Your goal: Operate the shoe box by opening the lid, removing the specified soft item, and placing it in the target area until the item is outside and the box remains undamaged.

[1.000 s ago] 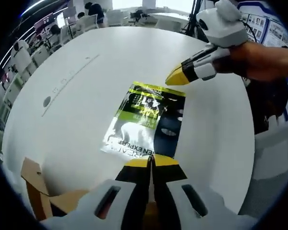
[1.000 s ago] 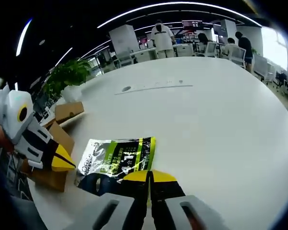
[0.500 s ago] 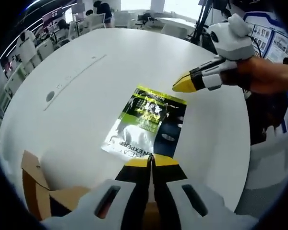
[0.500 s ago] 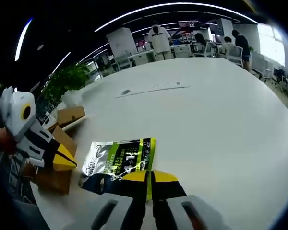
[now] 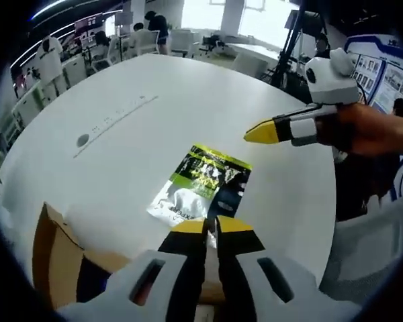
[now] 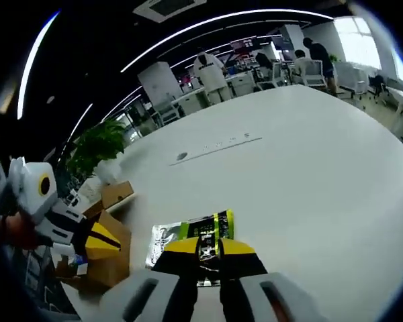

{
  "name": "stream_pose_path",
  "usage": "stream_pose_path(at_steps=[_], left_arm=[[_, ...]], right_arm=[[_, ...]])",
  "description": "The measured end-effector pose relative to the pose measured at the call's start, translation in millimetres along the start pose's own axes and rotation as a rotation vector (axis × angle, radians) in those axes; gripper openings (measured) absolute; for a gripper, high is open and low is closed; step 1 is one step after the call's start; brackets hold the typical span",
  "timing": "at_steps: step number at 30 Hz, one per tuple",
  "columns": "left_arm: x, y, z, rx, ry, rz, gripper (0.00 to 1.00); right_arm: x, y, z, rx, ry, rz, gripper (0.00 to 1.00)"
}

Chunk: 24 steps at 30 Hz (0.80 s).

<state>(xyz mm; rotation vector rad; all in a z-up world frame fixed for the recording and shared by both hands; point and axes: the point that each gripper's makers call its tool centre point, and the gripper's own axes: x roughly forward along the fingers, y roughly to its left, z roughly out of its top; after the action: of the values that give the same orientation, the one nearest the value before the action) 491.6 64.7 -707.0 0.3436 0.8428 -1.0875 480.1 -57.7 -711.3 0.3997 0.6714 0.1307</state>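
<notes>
We see the glossy green, black and silver pouch (image 5: 203,183) lying flat on the smooth white round tabletop (image 5: 127,127), out of the box. Our left tongs (image 5: 211,227) are closed and empty, tips just at its 6 o'clock edge. Our right tongs (image 6: 209,247) are likewise closed, holding nothing, above the pouch. The brown cardboard shoe box (image 6: 107,258) sits open at 9 o'clock.
</notes>
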Motion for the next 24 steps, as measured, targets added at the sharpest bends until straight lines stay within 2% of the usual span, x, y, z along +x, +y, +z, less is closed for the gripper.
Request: stream_pose_path(at_steps=[8,19,24], left_arm=[[-22,-4.7,0.5,-0.041,-0.047,-0.006,0.07],[-49,-8.5,-10.7,-0.076,-0.094,-0.003,0.09],[-66,-5.2,-15.1,-0.09,-0.119,0.004,0.1]], right_arm=[[-19,16,-4.9,0.004,-0.009,-0.001,0.1],[-40,36,-18.0,-0.011,-0.004,0.003,0.14],[-43,35,-17.1,-0.017,-0.006,0.006,0.15]])
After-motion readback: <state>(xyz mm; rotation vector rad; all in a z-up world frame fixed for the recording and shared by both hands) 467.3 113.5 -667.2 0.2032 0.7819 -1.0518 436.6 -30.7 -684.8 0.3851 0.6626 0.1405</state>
